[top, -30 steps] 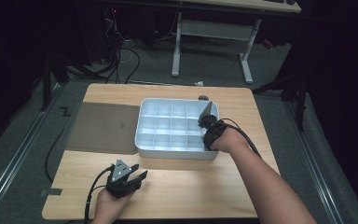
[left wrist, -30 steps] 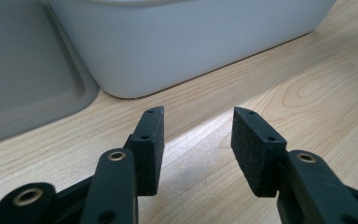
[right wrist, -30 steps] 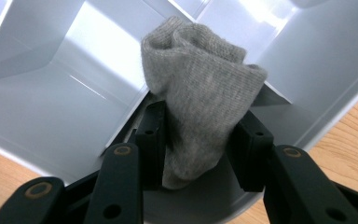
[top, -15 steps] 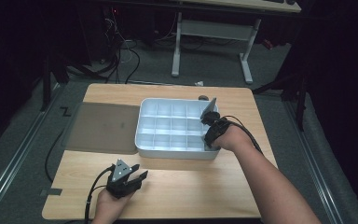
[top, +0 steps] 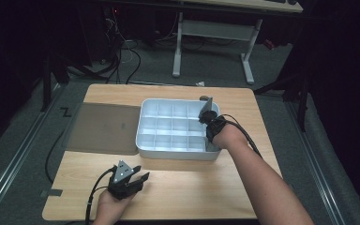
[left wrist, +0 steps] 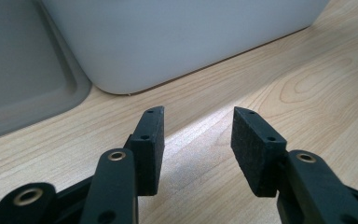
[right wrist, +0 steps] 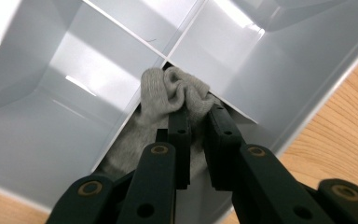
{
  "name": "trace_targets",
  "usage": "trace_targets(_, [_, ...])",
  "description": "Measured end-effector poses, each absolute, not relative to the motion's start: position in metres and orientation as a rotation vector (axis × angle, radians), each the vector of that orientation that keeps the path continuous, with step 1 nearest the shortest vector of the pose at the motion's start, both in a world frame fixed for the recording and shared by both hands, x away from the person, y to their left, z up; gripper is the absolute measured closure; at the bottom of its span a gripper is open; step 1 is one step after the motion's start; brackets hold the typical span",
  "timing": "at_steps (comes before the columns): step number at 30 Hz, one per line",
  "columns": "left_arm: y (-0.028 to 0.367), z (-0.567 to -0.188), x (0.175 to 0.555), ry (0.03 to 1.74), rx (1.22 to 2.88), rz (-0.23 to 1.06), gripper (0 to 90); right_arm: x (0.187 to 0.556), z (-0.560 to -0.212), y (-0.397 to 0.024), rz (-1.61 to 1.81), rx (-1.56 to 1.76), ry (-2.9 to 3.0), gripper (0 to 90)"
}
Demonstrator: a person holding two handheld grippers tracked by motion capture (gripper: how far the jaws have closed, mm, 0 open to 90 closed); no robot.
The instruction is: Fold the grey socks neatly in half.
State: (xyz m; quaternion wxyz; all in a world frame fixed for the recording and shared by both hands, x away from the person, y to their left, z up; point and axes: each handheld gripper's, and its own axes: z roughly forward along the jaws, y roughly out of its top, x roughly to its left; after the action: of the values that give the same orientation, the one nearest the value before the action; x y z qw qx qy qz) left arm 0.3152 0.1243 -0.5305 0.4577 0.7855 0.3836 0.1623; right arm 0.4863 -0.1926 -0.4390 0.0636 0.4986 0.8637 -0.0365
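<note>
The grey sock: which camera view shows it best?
The right gripper view: the grey sock is close and bunched between the right tongs, over the white divided bin. In the high view the hand covers it; the left gripper view faces the bin's outer wall.

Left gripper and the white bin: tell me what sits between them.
Nothing: between the left gripper, jaws open, and the bin lies bare wooden table, seen in the left gripper view.
</note>
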Motion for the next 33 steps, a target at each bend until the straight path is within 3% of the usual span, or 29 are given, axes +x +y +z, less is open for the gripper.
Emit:
trace_targets(16, [0.124, -0.531, 0.316, 0.942, 1.942, 0.393, 55.3, 0.493, -0.469, -0.183, -0.226, 1.527, 2.633, 81.9])
trace_targets(26, [0.124, -0.531, 0.317, 0.947, 1.941, 0.392, 55.1, 0.485, -0.442, -0.194, -0.108, 1.564, 2.637, 61.7])
trace_targets(29, [0.124, -0.531, 0.317, 0.948, 1.939, 0.391, 54.9, 0.48, -0.431, -0.196, -0.052, 1.582, 2.626, 65.7])
trace_targets(33, [0.124, -0.531, 0.317, 0.946, 1.943, 0.387, 54.9, 0.472, -0.432, -0.195, -0.073, 1.518, 2.658, 85.4])
